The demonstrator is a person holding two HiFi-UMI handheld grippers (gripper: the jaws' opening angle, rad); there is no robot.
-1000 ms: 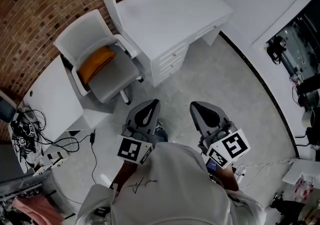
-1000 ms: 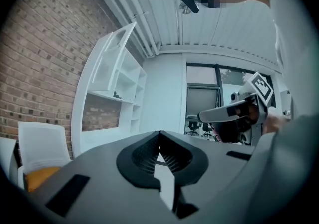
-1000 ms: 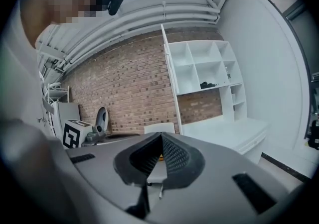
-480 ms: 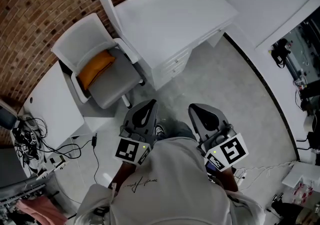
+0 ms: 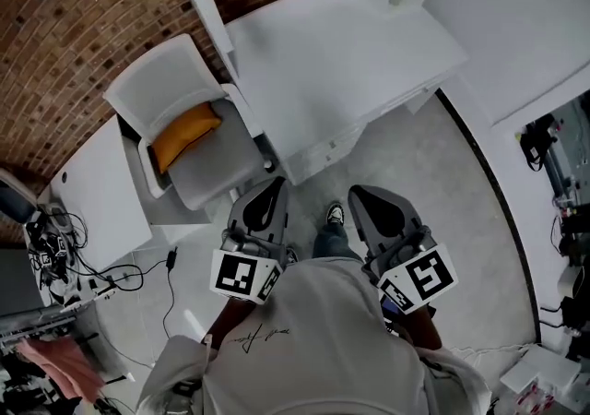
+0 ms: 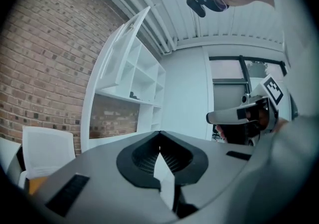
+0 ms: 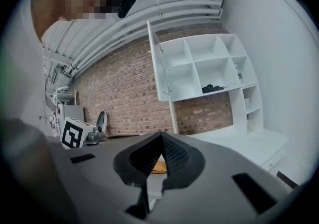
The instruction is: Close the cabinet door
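Left gripper (image 5: 272, 184) and right gripper (image 5: 361, 192) are both pinched closed with nothing between the jaws, side by side at lower centre of the head view, touching no furniture. Beyond them sit the desk (image 5: 341, 63) and, at left, the chair (image 5: 189, 123). Farthest, the cabinet door (image 7: 158, 63) stands swung open off the left edge of the shelf cabinet (image 7: 209, 68), upper centre of the right gripper view. Looks like the approach step, door untouched; next move likely needs a gripper raised past the desk onto the door's outer face to push it shut.
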